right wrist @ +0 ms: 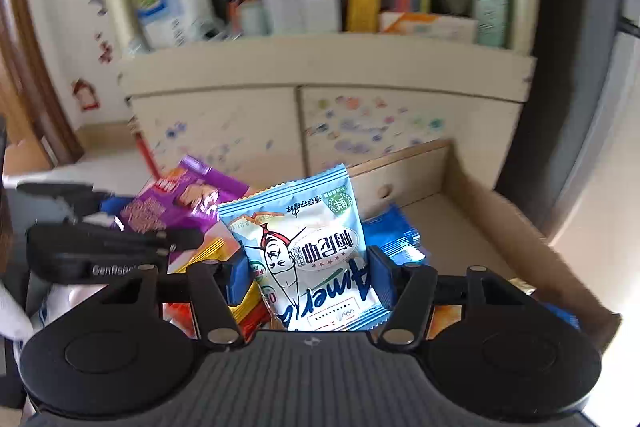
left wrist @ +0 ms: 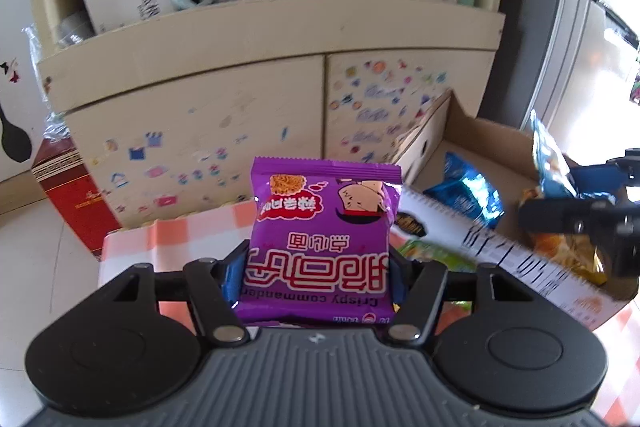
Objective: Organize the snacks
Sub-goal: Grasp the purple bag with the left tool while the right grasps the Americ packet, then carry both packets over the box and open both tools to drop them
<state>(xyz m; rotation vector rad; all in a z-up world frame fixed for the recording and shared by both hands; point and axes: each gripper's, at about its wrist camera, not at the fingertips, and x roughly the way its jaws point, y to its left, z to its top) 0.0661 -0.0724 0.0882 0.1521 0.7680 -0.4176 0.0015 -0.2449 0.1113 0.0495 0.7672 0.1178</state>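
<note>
A cream cabinet (left wrist: 192, 107) with sticker-covered doors and a cluttered open shelf fills the background. In front of it sits an open brown cardboard box (left wrist: 492, 139), holding a shiny dark-blue snack bag (left wrist: 468, 199). Left of the box, the left gripper (left wrist: 316, 275) has its blue pads pressed against the sides of a purple crispy-noodle packet (left wrist: 320, 243), held above an orange-and-white checked tablecloth (left wrist: 176, 231). Over the box, the right gripper (right wrist: 310, 279) is clamped on a light-blue and white snack packet (right wrist: 308, 255).
</note>
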